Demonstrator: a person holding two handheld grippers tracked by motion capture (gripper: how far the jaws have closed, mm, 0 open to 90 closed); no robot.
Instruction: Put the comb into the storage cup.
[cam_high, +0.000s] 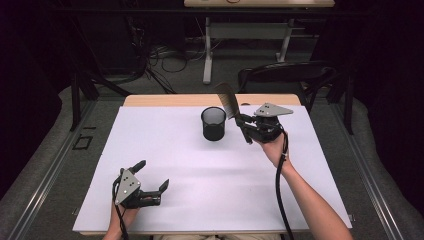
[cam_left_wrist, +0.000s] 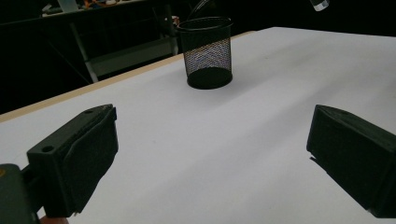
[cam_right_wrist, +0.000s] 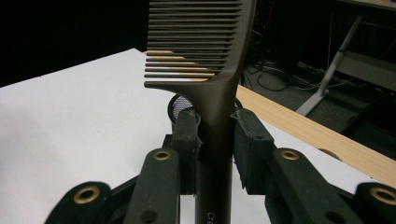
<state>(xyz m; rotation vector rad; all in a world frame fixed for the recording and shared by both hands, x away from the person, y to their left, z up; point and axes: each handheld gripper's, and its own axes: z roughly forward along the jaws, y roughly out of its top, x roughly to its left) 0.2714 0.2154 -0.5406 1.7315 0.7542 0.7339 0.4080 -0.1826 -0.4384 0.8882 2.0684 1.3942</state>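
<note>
High view, near edge: the left gripper (cam_high: 150, 180) rests low on the desk (cam_high: 180, 170), its fingers (cam_left_wrist: 74, 158) wide apart and empty. Farther off, the right gripper (cam_high: 243, 125) has its fingers (cam_right_wrist: 187, 140) clamped on the handle of a brown comb (cam_right_wrist: 205, 46), held teeth up just beside the mesh cup (cam_high: 213, 123). The step in hand looks like carrying the comb to the cup; next it must swing over the rim and drop in handle first. The comb's top is cut off in the right gripper view, and it hides most of the cup.

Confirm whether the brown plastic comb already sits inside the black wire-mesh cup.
No: the brown plastic comb is clamped in the right gripper beside the black wire-mesh cup.
</note>
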